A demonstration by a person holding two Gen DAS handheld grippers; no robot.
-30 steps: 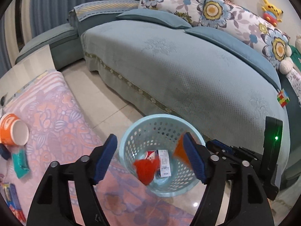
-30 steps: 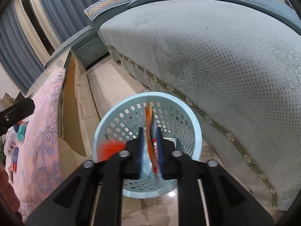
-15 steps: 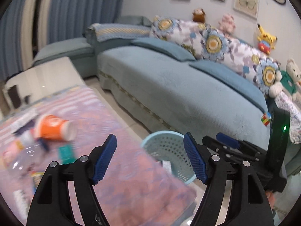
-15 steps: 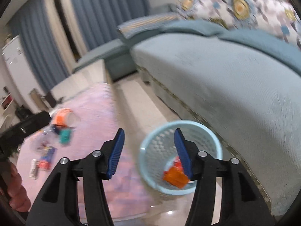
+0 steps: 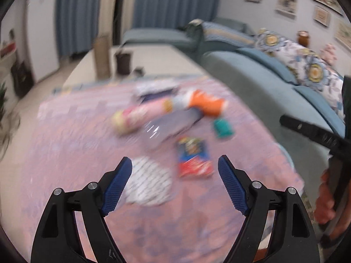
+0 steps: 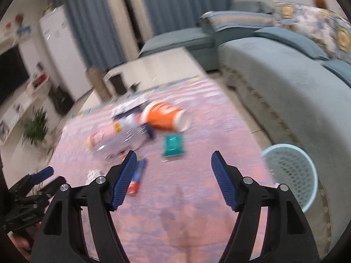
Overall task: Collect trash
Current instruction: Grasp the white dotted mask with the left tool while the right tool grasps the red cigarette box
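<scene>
Left gripper (image 5: 175, 168), right gripper (image 6: 171, 162): both spread wide, empty. Trash remains on pink cloth (image 6: 197, 197): orange cup (image 6: 163, 118), teal packet (image 6: 173, 145), blue-red wrapper (image 5: 194, 156), clear bottle (image 6: 118, 143). Basket (image 6: 291, 173) right of cloth, contents unseen. Judged unfinished.

A teal sofa (image 6: 285, 83) faces blue curtains (image 5: 173, 2) and framed pictures (image 5: 285, 4).

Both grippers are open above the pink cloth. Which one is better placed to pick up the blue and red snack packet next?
Probably the left gripper: the blue and red snack packet lies just ahead between its open fingers. For the right gripper, the packet sits off beside its left finger. Both views are blurred.
</scene>
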